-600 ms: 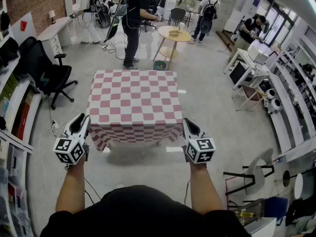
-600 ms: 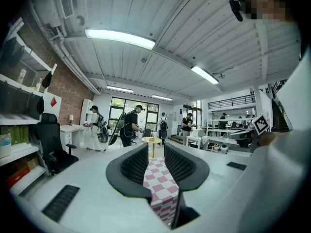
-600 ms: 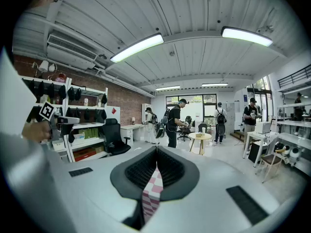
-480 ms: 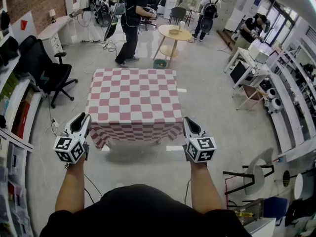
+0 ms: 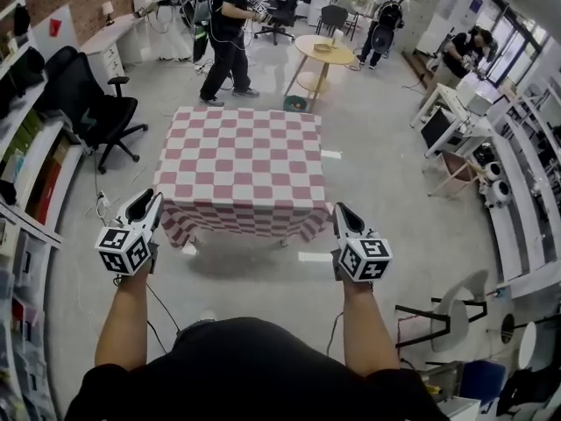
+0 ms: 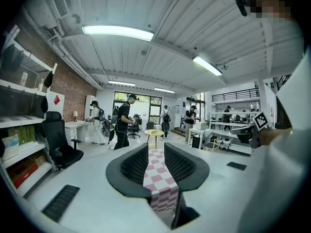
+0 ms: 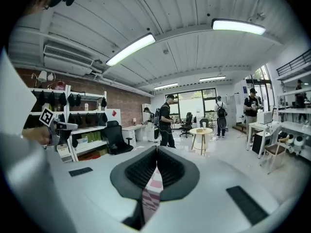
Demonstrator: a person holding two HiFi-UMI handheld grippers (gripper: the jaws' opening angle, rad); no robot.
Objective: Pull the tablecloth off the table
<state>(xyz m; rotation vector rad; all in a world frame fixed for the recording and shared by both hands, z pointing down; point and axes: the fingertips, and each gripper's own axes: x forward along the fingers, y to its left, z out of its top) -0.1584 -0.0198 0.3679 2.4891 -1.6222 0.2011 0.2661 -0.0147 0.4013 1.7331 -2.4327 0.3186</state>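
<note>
A red-and-white checked tablecloth (image 5: 238, 169) covers a square table in the middle of the head view. My left gripper (image 5: 147, 205) is at the cloth's near left corner. A strip of the tablecloth (image 6: 156, 176) fills the narrow gap between its jaws and hangs below them. My right gripper (image 5: 339, 215) is at the near right corner. Its jaws are pressed together on a thin fold of the tablecloth (image 7: 152, 191). The table under the cloth is hidden.
A black office chair (image 5: 95, 112) stands left of the table, beside shelves (image 5: 31, 178) along the left wall. A round wooden table (image 5: 323, 53) and a person in black (image 5: 226, 35) are beyond it. White desks (image 5: 465, 117) line the right side.
Both grippers stay at the cloth's near corners. The person in black behind the table has walked left. The table now sits slightly higher in the head view.
</note>
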